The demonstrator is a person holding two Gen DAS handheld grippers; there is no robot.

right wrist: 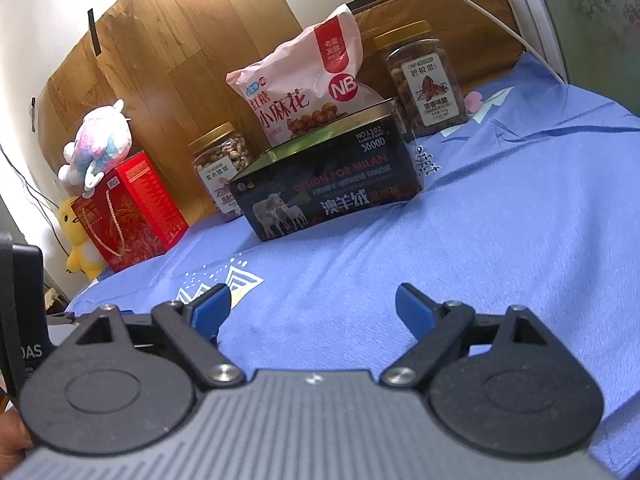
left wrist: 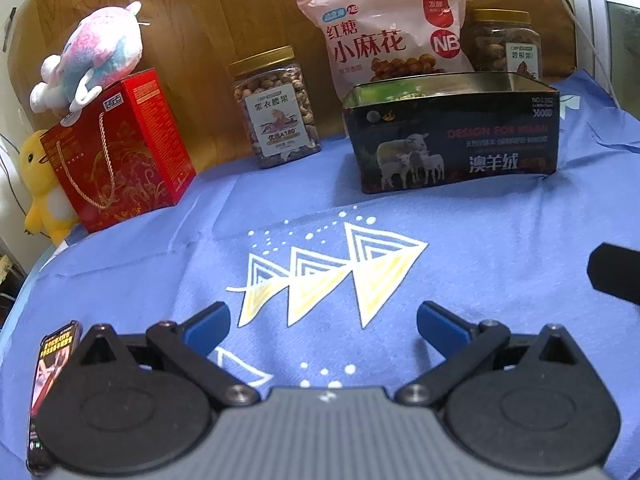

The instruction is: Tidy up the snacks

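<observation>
While both tools are hanging over the blue cloth (left wrist: 500,220), nothing is actually getting handled. The left gripper (left wrist: 322,326) is sitting spread wide with bare fabric between its blue pads, and the right gripper (right wrist: 312,310) is standing just as wide apart, gripping nothing either.

That cloth is covering the whole surface, a bit creased, with white and yellow triangle prints (left wrist: 332,276) and dots right in front of the left tool. A phone (left wrist: 52,380) is lying on it at the near left edge.

The snacks are all lining up along the back. A dark open tin (left wrist: 452,140) with sheep on its side is sitting on the cloth, and a pink snack bag (left wrist: 384,28) is standing in it, sticking well up out of the tin. A gold-lidded nut jar (left wrist: 276,108) is standing to the tin's left, and a second jar (right wrist: 426,76) is standing behind the tin's right end. Further left, a red gift box (left wrist: 120,148) with a rope handle is carrying a pink-and-blue plush toy (left wrist: 92,56) on top, and a yellow plush (left wrist: 38,184) is peeking out beside it.

Behind everything, a wood-grain panel (right wrist: 168,60) is leaning on a white wall, and a white cable (right wrist: 480,12) is trailing down at the right.
</observation>
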